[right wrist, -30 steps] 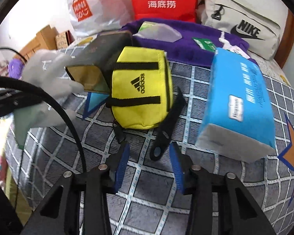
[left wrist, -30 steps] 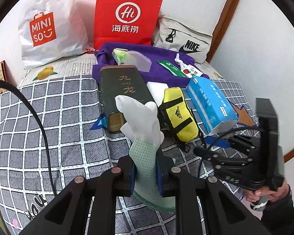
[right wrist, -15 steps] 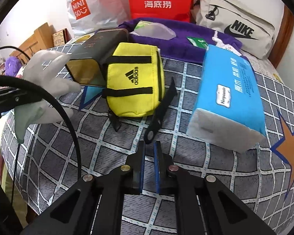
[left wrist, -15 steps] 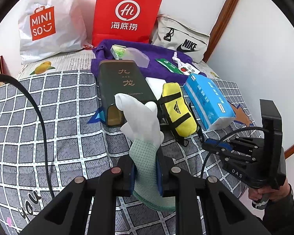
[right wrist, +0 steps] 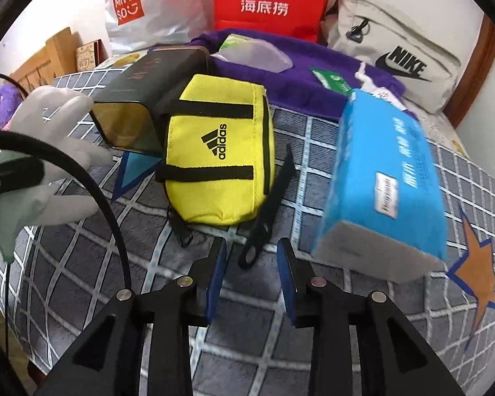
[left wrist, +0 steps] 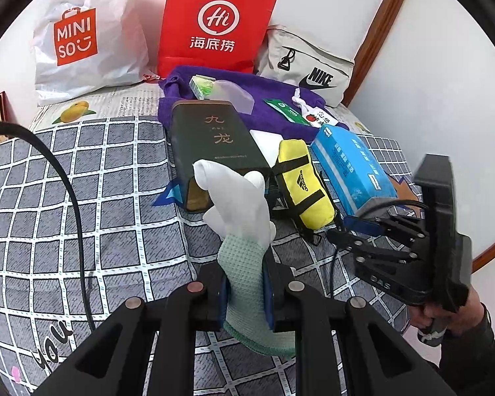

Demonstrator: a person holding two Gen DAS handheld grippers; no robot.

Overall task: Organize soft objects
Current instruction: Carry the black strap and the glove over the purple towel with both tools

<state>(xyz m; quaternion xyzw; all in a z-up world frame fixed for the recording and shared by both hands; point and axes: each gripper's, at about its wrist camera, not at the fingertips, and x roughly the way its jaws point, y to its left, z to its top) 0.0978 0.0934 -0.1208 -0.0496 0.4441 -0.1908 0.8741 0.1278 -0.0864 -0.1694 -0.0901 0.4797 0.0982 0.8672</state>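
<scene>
At the far left of the bed, a white shopping bag (left wrist: 89, 43) is leaning against the wall, and the grey checked bedspread (left wrist: 82, 198) is spreading out below it. Next to it a red paper bag (left wrist: 214, 29) is standing upright, with a purple towel (left wrist: 274, 99) lying in front of it and carrying a few small packets.

In the middle, the left gripper (left wrist: 244, 292) is clamping its fingers on the green cuff of a white glove (left wrist: 237, 204), which is sticking up above the bedspread. Just beyond the glove a dark tin box (left wrist: 214, 138) is lying lengthwise.

To the right of the box a yellow pouch (right wrist: 219, 151) is lying on the bedspread, its black strap (right wrist: 270, 208) trailing toward the right gripper (right wrist: 250, 279). That gripper's fingers are opening; the strap's end is showing in the gap between the blue pads (right wrist: 214, 277), but they are not pressing on it. A person's hand (left wrist: 445, 316) is holding this gripper at the bed's right edge.

Further right a blue tissue pack (right wrist: 382, 178) is lying beside the pouch, slightly blurred. Behind it a grey waist bag (right wrist: 396, 52) is resting against the wall.
</scene>
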